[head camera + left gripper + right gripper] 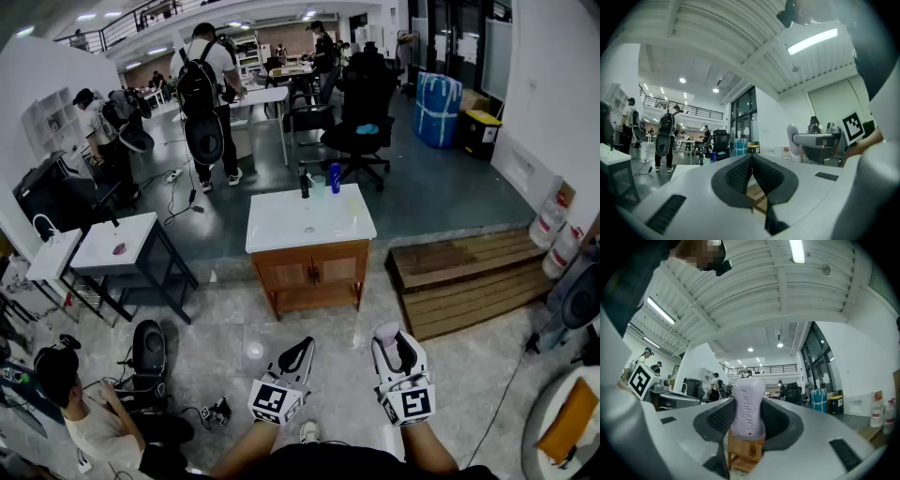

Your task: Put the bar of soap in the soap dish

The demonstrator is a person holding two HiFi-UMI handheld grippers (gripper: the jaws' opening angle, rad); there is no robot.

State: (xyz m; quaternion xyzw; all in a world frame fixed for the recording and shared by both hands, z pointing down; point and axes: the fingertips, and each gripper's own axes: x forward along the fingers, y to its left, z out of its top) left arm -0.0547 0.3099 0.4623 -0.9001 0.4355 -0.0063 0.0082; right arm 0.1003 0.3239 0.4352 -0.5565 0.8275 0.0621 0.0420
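A pale lilac bar of soap (pixel 748 416) stands upright between the pads of my right gripper (pixel 749 400), which is shut on it. In the head view that gripper (pixel 387 339) is low and right of centre, with the soap (pixel 385 331) at its tip. My left gripper (pixel 306 345) hovers beside it, shut with nothing held; its tips meet in the left gripper view (pixel 751 156). Both point toward a washbasin cabinet (pixel 309 272) with a white top (pixel 281 225) a few steps ahead. I cannot make out a soap dish on it.
On the basin's back edge stand a dark tap (pixel 304 180), a cup (pixel 319 187) and a blue bottle (pixel 335 176). A wooden platform (pixel 469 277) lies to the right, a small white table (pixel 117 246) to the left. A person (pixel 84 417) sits on the floor at lower left.
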